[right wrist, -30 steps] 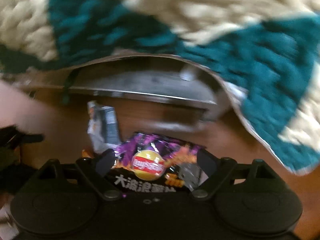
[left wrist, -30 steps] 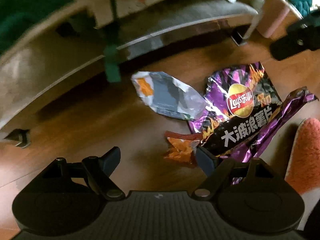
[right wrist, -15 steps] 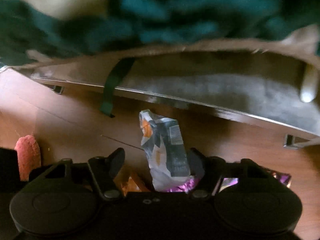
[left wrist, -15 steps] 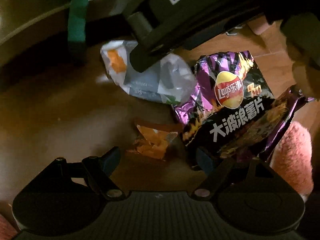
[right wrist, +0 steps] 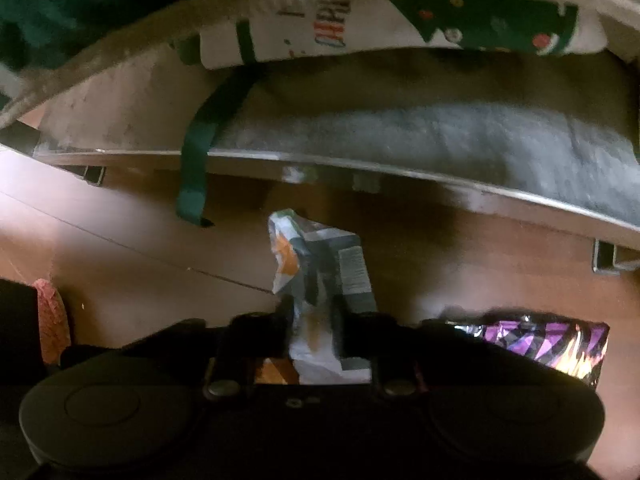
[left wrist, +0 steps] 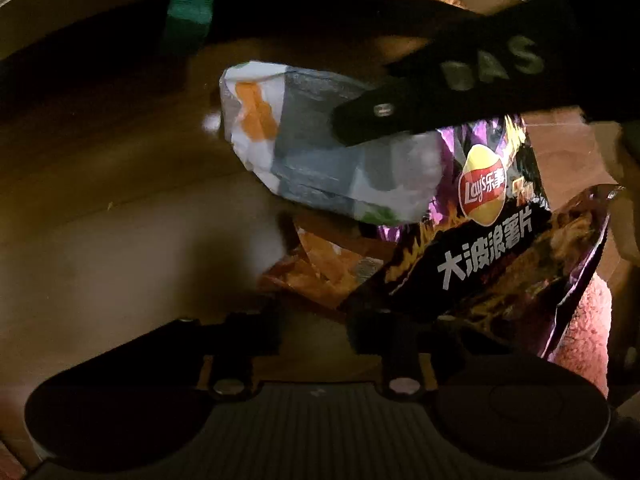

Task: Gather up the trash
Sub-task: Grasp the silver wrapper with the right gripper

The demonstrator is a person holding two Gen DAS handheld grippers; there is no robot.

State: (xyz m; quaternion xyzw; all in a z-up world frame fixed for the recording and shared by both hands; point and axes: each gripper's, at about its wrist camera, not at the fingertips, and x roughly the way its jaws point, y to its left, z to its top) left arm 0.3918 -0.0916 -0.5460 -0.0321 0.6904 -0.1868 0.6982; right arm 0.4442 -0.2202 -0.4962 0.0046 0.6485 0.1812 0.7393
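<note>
Three wrappers lie on the wooden floor: a white-grey-orange wrapper, a purple Lay's chip bag and a small orange wrapper. My right gripper is shut on the near end of the white-grey wrapper, whose far end sticks up past the fingers. The right gripper's black arm crosses over the wrapper in the left wrist view. My left gripper sits just short of the orange wrapper, fingers narrowed but with a gap, holding nothing. The chip bag's edge shows at the right gripper's right.
A low sofa base with a metal rail and small metal feet runs behind the wrappers. A green strap hangs from a printed tote bag. An orange fuzzy slipper lies right of the chip bag.
My right gripper came down over the white-grey wrapper and closed on it. My left gripper moved closer to the orange wrapper and its fingers drew closer together.
</note>
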